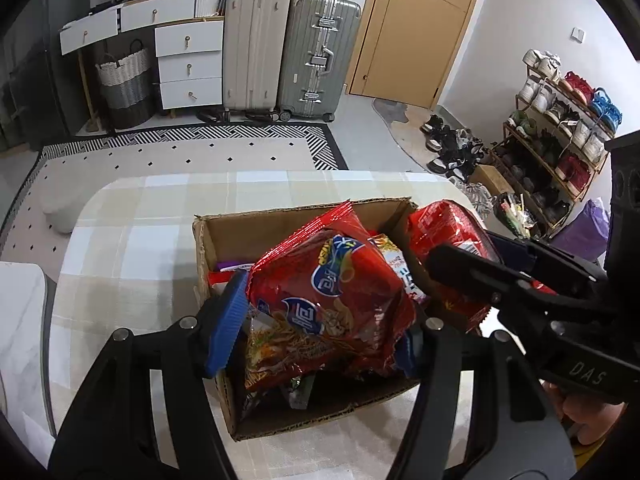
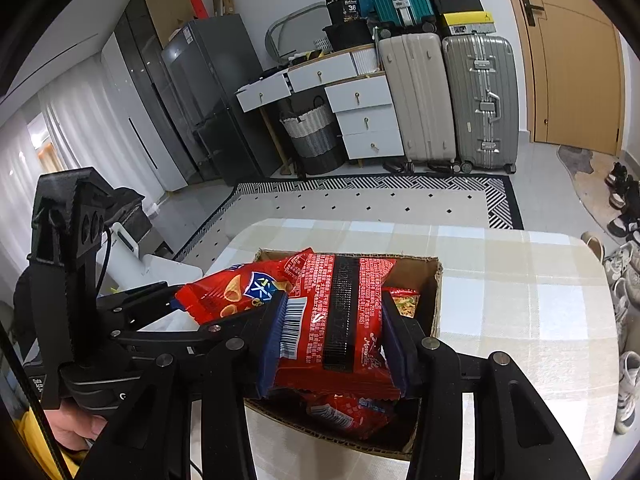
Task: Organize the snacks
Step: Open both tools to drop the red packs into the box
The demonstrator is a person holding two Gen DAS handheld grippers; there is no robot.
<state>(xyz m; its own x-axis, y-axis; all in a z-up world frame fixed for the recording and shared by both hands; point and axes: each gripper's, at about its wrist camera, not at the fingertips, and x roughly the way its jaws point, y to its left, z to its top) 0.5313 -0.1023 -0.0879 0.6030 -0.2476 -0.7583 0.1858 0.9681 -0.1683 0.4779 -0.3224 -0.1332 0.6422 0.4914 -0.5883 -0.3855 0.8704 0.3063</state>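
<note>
An open cardboard box (image 1: 320, 414) stands on the checked tablecloth (image 1: 132, 248) with several snack packets inside. My left gripper (image 1: 320, 334) is shut on a puffy red bag of cone snacks (image 1: 332, 288), its blue pads pressing both sides, just above the box. To the right, my right gripper (image 1: 468, 252) holds a second red bag (image 1: 444, 224) at the box's far right corner. In the right wrist view the right gripper (image 2: 336, 340) is shut on that red bag with a barcode (image 2: 340, 300) above the box (image 2: 437, 280). The left gripper (image 2: 216, 306) and its cone-snack bag (image 2: 236, 296) are beside it.
A noodle packet (image 1: 280, 354) and a red packet (image 2: 348, 416) lie in the box. Beyond the table are a patterned rug (image 1: 180, 148), two suitcases (image 1: 288, 52), white drawers (image 1: 188, 64), a woven basket (image 1: 124, 84), a wooden door (image 1: 412, 28) and a shoe rack (image 1: 560, 136).
</note>
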